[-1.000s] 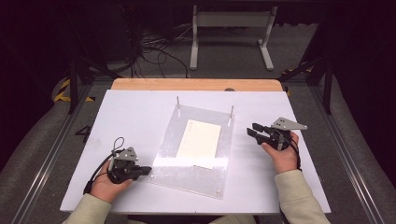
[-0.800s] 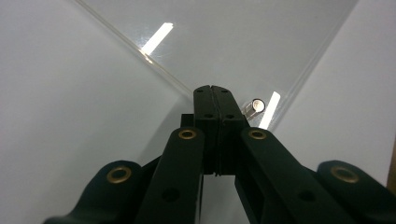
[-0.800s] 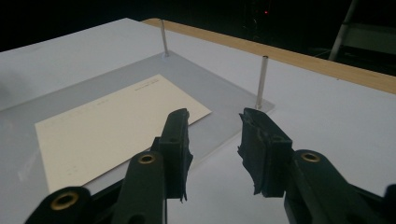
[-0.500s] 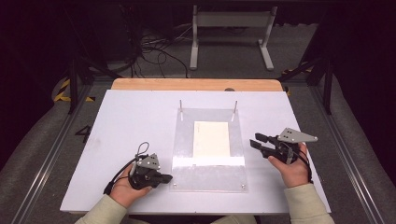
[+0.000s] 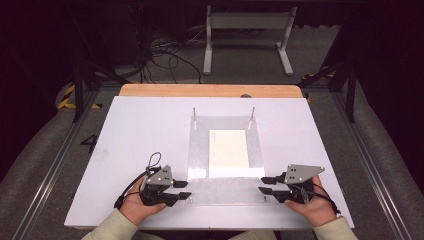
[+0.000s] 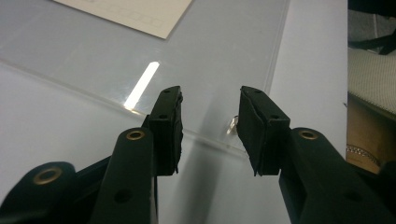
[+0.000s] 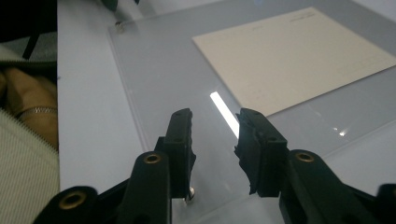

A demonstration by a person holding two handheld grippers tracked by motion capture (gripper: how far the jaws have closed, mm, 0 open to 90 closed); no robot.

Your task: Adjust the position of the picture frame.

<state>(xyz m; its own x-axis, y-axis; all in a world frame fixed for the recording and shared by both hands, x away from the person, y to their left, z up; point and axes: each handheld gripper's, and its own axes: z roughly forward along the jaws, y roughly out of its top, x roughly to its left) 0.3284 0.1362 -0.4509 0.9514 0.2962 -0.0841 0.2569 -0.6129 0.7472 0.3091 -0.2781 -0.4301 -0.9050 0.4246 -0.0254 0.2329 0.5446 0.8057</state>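
Observation:
A clear acrylic plate (image 5: pixel 225 192) lies flat on the white table (image 5: pixel 140 130), square to its edges, with a cream paper sheet (image 5: pixel 228 152) in its middle. Two thin metal pins (image 5: pixel 194 114) (image 5: pixel 252 112) stand at its far corners. My left gripper (image 5: pixel 184 190) is at the plate's near left corner; its jaws have just been opening and now stand apart over that corner (image 6: pixel 211 100), gripping nothing, with a small screw (image 6: pixel 232 123) beside one of them. My right gripper (image 5: pixel 262 185) is open over the near right corner (image 7: pixel 215 121), holding nothing.
A wooden strip (image 5: pixel 210 90) runs along the table's far edge. Beyond it on the floor are a white stand (image 5: pixel 247 30) and loose cables (image 5: pixel 165 50). Bare white table lies left and right of the plate. The person's sleeve (image 7: pixel 23 154) shows past the plate.
The plate has swung from skewed to square with the table. The left gripper moved right and opened; the right gripper moved toward the near edge.

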